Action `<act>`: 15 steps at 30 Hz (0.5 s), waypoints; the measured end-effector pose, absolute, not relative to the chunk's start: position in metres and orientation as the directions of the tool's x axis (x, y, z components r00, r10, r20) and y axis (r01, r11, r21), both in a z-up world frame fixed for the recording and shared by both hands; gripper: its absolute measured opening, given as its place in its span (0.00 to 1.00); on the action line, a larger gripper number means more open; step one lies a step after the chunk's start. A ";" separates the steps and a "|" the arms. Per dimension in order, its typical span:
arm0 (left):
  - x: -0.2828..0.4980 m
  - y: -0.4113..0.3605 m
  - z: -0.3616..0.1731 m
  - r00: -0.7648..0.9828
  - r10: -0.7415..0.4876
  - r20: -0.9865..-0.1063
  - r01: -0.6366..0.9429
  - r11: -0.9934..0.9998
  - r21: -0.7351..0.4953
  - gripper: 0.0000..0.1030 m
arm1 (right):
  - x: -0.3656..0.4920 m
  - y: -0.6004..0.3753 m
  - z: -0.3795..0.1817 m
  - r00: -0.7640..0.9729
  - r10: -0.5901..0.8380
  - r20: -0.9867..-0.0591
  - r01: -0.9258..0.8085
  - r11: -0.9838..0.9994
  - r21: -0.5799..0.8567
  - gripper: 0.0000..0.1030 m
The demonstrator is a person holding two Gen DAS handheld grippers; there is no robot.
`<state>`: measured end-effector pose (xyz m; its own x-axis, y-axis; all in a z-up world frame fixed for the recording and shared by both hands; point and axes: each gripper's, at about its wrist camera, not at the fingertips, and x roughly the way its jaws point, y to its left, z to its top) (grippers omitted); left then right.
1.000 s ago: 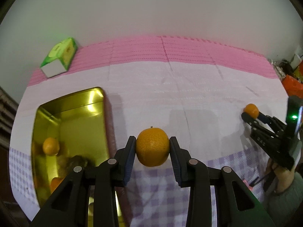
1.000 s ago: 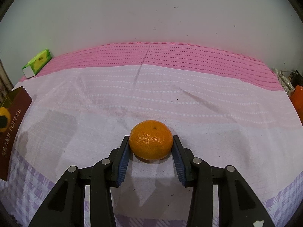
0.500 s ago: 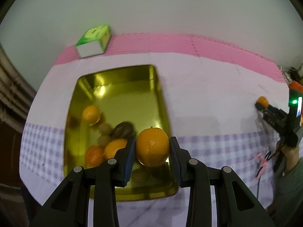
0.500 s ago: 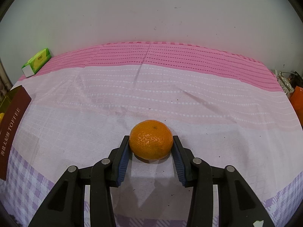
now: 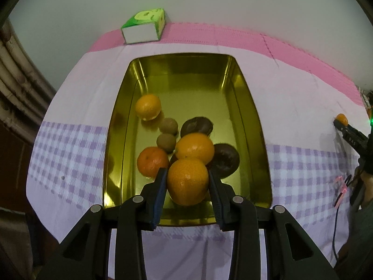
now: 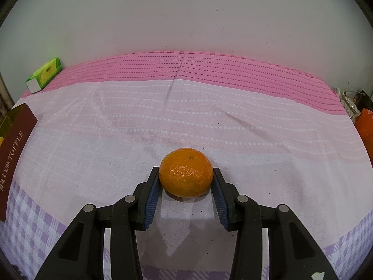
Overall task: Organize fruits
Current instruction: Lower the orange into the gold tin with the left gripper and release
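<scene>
Tongs of the left gripper (image 5: 187,182) point steeply down over the rectangular gold metal tray (image 5: 250,116), clenched on a round orange mandarin (image 5: 187,182). Only the left view shows the tray's contents: three oranges, two brown kiwis, two dark fruits. The right gripper (image 6: 186,179) grasps another mandarin (image 6: 186,176) resting on the pink-and-lilac tablecloth (image 6: 209,116).
</scene>
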<state>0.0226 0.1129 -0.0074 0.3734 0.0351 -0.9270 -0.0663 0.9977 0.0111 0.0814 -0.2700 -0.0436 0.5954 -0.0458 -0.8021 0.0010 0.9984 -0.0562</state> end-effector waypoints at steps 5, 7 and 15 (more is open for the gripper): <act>0.019 0.118 -0.018 0.355 0.039 -0.934 -0.083 0.997 0.010 0.35 | 0.082 -0.269 -0.044 0.596 -0.050 -0.802 0.002 0.998 -0.061 0.39; 0.022 0.118 -0.021 0.354 0.040 -0.934 -0.084 0.996 0.011 0.35 | 0.081 -0.269 -0.044 0.596 -0.051 -0.802 0.001 0.998 -0.063 0.39; 0.033 0.123 -0.028 0.356 0.067 -0.932 -0.099 0.994 0.034 0.35 | 0.082 -0.269 -0.044 0.596 -0.051 -0.802 0.000 0.998 -0.063 0.39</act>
<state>0.0332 0.1230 -0.0279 0.3557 0.0670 -0.9322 -0.0992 0.9945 0.0337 0.0823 -0.2691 -0.0439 0.5956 -0.0508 -0.8017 -0.0002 0.9980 -0.0634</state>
